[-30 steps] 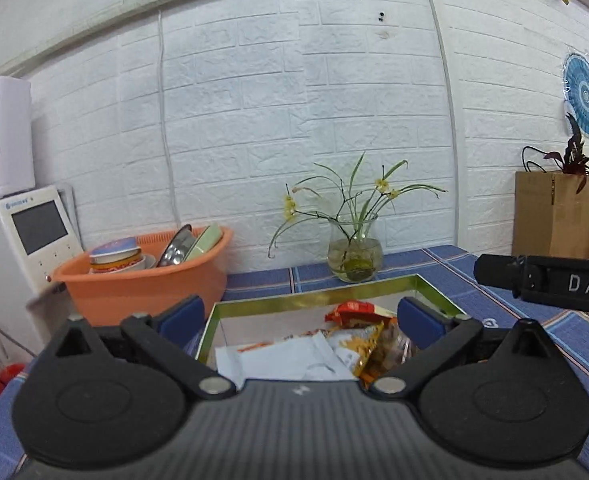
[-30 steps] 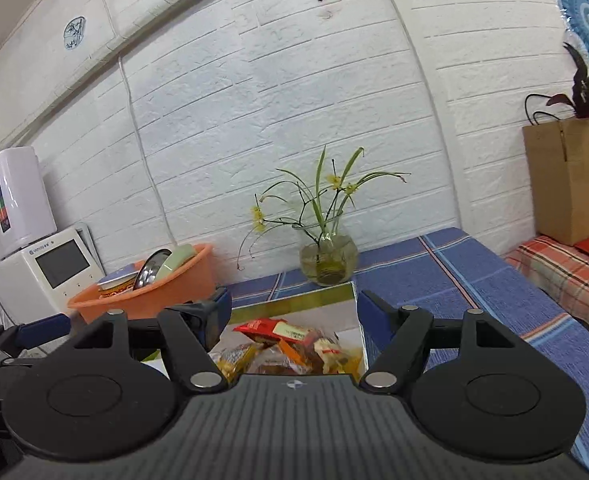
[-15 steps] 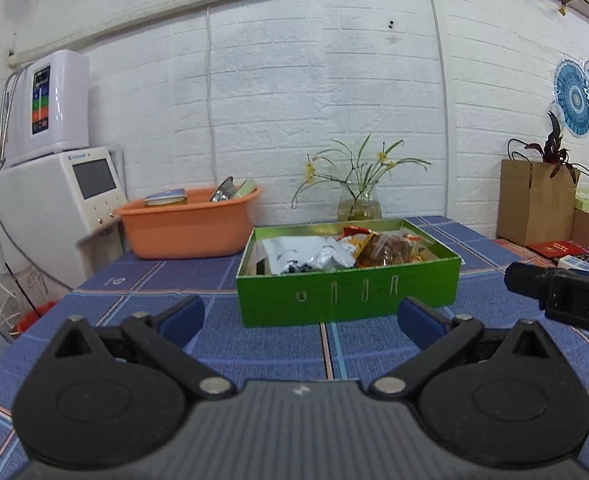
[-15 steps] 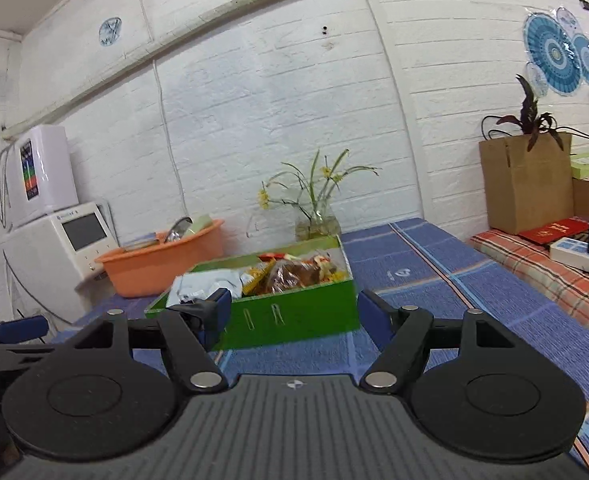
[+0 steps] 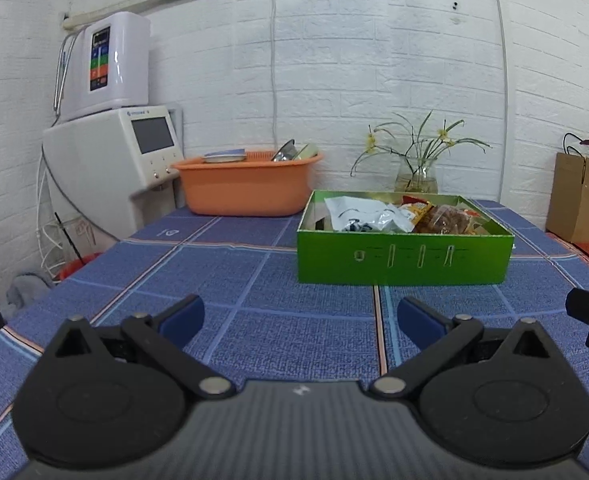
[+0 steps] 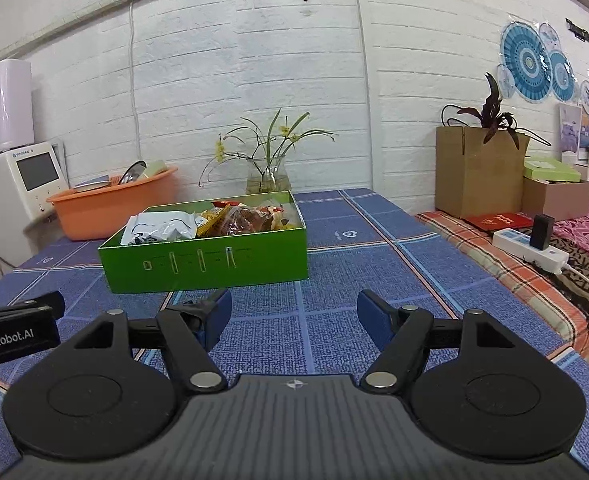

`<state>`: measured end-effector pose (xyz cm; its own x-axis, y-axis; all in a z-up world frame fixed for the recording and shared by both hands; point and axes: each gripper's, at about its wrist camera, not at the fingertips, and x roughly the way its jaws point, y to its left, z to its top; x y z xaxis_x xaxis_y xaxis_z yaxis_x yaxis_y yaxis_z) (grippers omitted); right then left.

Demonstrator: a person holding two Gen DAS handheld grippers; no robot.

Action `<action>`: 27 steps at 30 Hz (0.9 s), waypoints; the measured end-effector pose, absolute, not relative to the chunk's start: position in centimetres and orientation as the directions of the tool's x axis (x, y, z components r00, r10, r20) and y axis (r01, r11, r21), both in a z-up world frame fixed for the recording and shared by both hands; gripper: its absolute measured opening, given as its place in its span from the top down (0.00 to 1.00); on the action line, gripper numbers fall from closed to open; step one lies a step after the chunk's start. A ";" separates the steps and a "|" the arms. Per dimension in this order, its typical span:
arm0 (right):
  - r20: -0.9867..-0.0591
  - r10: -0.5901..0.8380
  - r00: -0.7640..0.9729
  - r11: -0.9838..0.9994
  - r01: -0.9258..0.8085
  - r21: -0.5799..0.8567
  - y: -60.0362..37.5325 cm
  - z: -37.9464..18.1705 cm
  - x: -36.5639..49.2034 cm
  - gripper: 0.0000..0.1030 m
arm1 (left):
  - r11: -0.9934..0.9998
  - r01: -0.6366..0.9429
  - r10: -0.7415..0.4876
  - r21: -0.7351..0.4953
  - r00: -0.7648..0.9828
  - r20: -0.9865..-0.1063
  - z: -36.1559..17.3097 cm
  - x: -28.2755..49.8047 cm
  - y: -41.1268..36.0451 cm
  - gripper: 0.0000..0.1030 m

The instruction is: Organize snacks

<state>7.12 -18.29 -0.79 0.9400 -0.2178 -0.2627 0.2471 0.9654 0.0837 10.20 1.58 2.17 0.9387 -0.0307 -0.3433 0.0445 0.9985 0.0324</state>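
Both tools hang low over the blue checked tablecloth (image 5: 254, 264), well short of the green box (image 5: 404, 258); the left gripper (image 5: 300, 318) has its jaws spread wide with nothing between them, and the right gripper (image 6: 294, 314) is likewise wide and empty.

The largest risk, in my judgement, is the box itself; it looks like light cardboard and stands free on the cloth, so a jaw that catches its near wall could slide or tip it and spill the packets. A second risk is the white foil bag (image 6: 162, 230); it lies at the left end and rises above the rim, so it could be knocked out by a low approach. A smaller risk is the two grippers meeting each other, since they sit side by side near the front of the table.

As for containers, the orange plastic basin (image 5: 246, 188) behind the box holds some metal dishes and a tin, not clearly readable; the green box holds the snacks, namely the white bag, orange-yellow packets (image 6: 214, 216) and a clear pack of brown pieces (image 5: 446, 220); the glass vase (image 6: 268, 178) holds thin green stems in water.
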 end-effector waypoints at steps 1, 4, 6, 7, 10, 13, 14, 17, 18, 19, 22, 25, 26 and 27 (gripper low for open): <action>-0.263 -0.215 0.940 0.967 0.243 0.079 -18.1 -0.8 7.0 0.00 | 0.998 0.051 -0.033 0.040 0.934 -0.356 2.0 10.4 1.6 0.00; -0.260 -0.205 0.944 0.971 0.230 0.070 -17.7 -0.8 6.9 0.00 | 0.995 0.076 -0.043 0.071 0.922 -0.385 1.6 10.7 1.3 0.00; -0.258 -0.205 0.944 0.972 0.228 0.062 -17.5 -0.8 6.8 0.00 | 0.994 0.087 -0.052 0.070 0.916 -0.398 1.5 10.9 1.3 0.00; -0.259 -0.206 0.944 0.972 0.228 0.060 -17.5 -0.8 6.8 0.00 | 0.994 0.093 -0.060 0.062 0.912 -0.406 1.4 10.9 1.4 0.00; -0.262 -0.209 0.942 0.971 0.232 0.063 -17.3 -0.8 6.7 0.00 | 0.996 0.091 -0.072 0.022 0.897 -0.435 1.3 11.1 1.8 0.00; -0.266 -0.214 0.940 0.969 0.238 0.062 -17.3 -0.9 6.7 0.00 | 0.995 0.095 -0.088 -0.006 0.885 -0.457 1.1 11.2 2.1 0.01; -0.268 -0.216 0.939 0.969 0.240 0.061 -17.3 -0.9 6.8 0.00 | 0.995 0.095 -0.088 -0.007 0.882 -0.463 1.0 11.2 2.1 0.01; -0.274 -0.219 0.936 0.968 0.243 0.056 -17.2 -0.9 6.8 0.00 | 0.995 0.097 -0.081 0.013 0.884 -0.461 0.8 10.9 1.8 0.01; -0.275 -0.219 0.936 0.969 0.242 0.054 -17.2 -0.9 6.8 0.00 | 0.994 0.106 -0.085 0.021 0.885 -0.457 0.8 10.8 1.7 0.01; -0.274 -0.218 0.937 0.969 0.241 0.052 -17.1 -0.9 6.8 0.00 | 0.993 0.115 -0.090 0.027 0.887 -0.453 0.8 10.7 1.5 0.01; -0.271 -0.210 0.939 0.971 0.232 0.052 -17.1 -0.8 6.7 0.00 | 0.989 0.141 -0.110 0.036 0.886 -0.450 0.7 10.5 1.1 0.00; -0.269 -0.206 0.941 0.972 0.228 0.050 -17.0 -0.8 6.5 0.00 | 0.984 0.177 -0.142 0.030 0.872 -0.468 0.6 10.5 1.0 0.00; -0.269 -0.205 0.941 0.973 0.227 0.050 -16.9 -0.8 6.4 0.00 | 0.983 0.182 -0.148 0.029 0.870 -0.470 0.5 10.4 0.9 0.00; -0.268 -0.203 0.942 0.973 0.224 0.051 -16.9 -0.8 6.4 0.00 | 0.981 0.190 -0.156 0.026 0.869 -0.470 0.5 10.3 0.9 0.00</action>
<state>6.37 -16.93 -0.82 0.9416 -0.2030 -0.2685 0.2244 0.9731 0.0513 10.33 0.93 0.53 0.8690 -0.1560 -0.4696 0.1905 0.9813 0.0264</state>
